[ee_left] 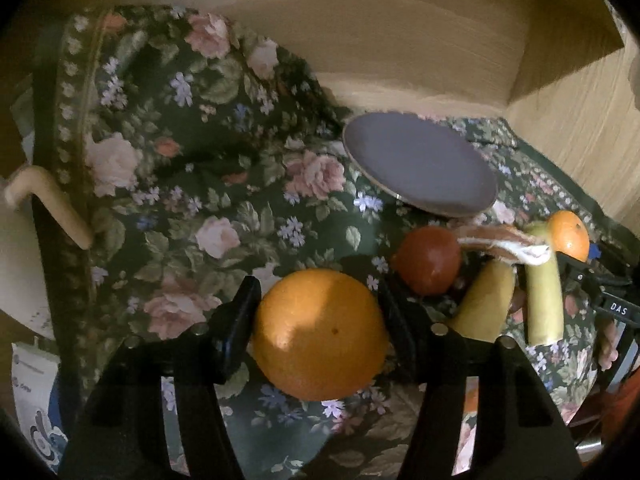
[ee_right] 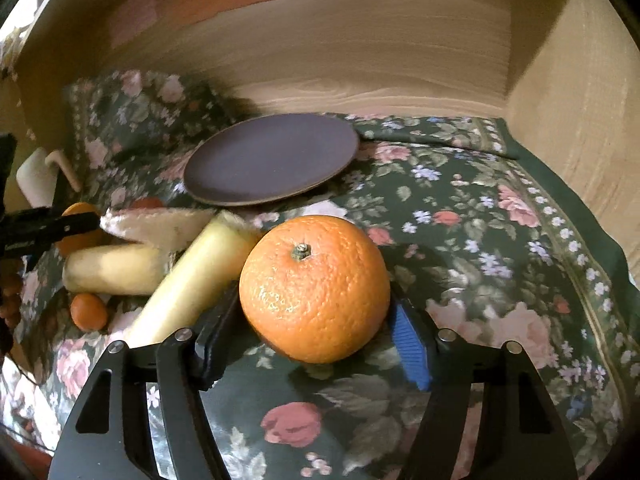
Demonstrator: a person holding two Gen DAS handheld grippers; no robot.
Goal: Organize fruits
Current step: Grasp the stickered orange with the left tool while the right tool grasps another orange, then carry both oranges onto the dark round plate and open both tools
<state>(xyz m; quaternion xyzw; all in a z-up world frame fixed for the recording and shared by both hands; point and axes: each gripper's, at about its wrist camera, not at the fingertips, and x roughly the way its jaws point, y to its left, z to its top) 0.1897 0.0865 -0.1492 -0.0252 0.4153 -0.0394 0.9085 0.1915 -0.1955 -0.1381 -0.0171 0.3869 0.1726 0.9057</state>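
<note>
Both claws clamping an orange each; plate lying ahead.

I am holding one orange (ee_left: 320, 334) in my left claw (ee_left: 318, 320) and another orange (ee_right: 315, 288) in my right claw (ee_right: 312, 312). The purple plate (ee_right: 272, 158) is sitting just beyond the right claw, nearer to it.

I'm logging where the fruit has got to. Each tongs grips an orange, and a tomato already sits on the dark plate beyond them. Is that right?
Not quite: the dark plate has nothing on it, as the right wrist view shows. The tomato lies on the floral cloth in front of it. The rest holds: the left tongs and right tongs each grip an orange.
</note>
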